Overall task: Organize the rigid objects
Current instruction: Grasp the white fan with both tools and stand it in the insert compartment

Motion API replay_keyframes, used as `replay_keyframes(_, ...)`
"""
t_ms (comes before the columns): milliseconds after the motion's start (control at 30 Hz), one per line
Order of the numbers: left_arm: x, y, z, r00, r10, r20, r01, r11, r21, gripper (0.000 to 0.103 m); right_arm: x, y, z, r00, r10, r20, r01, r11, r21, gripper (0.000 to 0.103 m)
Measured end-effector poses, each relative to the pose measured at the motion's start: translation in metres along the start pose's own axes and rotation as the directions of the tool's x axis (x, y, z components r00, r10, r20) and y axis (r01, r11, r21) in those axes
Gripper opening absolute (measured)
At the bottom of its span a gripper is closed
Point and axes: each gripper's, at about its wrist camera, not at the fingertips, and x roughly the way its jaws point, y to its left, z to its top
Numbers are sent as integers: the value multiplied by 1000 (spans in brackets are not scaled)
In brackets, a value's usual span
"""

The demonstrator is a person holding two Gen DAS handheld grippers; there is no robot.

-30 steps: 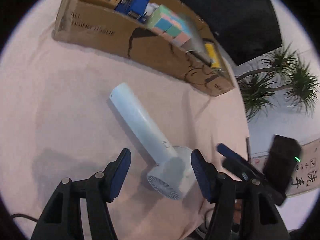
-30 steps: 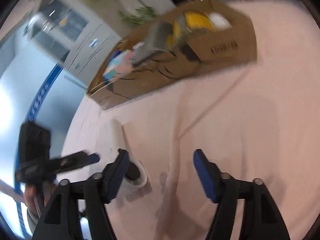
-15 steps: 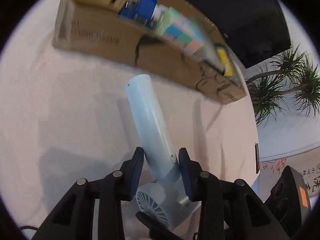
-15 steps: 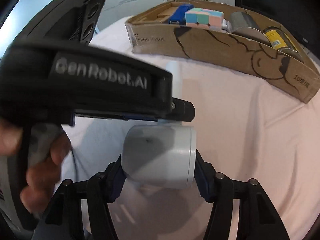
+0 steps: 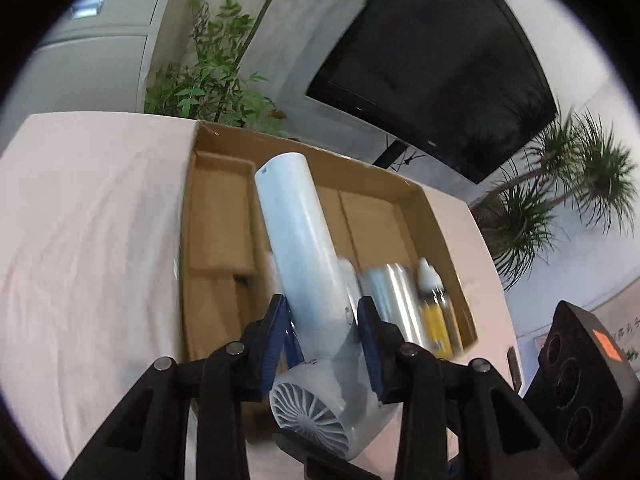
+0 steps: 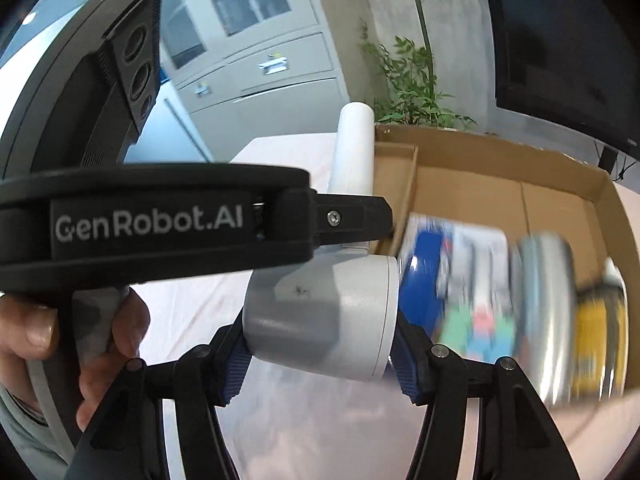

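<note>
both grippers clamp the pale hair dryer (image 5: 308, 264) above the cardboard box (image 5: 216, 216): left gripper (image 5: 324, 336) on its handle, right gripper (image 6: 320, 356) on its barrel. the left gripper's body reads "genrobot.ai".

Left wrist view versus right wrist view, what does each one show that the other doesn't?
Only the left wrist view shows the hair dryer's rear grille and the left tongs clamping its handle. Only the right shows a hand gripping the other tool and the right tongs clamping the barrel. Both show the cardboard box with its yellow bottle.
</note>
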Motion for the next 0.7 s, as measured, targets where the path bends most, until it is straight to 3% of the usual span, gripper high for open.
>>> replay_keyframes(133, 44, 39, 32, 995, -27, -94, 24, 999, -38, 35, 51, -9, 42, 995, -18, -98, 22, 999, 38, 58)
replay_keyframes(300, 78, 65, 35, 985, -33, -169, 21, 997, -76, 35, 98, -16, 57, 981, -29, -194, 43, 997, 67, 60)
replay_keyframes(367, 81, 68, 29, 984, 8, -176, -18, 998, -57, 24, 98, -14, 58, 982, -4, -190, 17, 998, 67, 61)
replay_keyframes(433, 77, 70, 27, 984, -20, -179, 7, 998, -68, 24, 95, -10, 64, 986, 13, -168, -5, 999, 50, 62)
replay_keyframes(500, 72, 73, 23, 986, -15, -169, 4, 998, -67, 23, 84, -7, 64, 990, 30, -138, -24, 999, 42, 74)
replay_keyframes(533, 69, 72, 22, 986, -11, -167, 1, 998, -62, 24, 79, -2, 57, 991, 19, -134, -15, 999, 29, 74)
replay_keyframes(567, 66, 71, 20, 986, -4, -166, -5, 999, -54, 24, 77, -2, 53, 991, 8, -136, -6, 1000, 19, 71)
replay_keyframes(633, 60, 66, 16, 988, 23, -155, -28, 999, -34, 23, 84, -3, 46, 985, 15, -172, -12, 1000, 18, 50)
replay_keyframes(700, 59, 65, 17, 988, 43, -150, -48, 998, -28, 23, 83, -9, 28, 983, 16, -184, -10, 999, 34, 44)
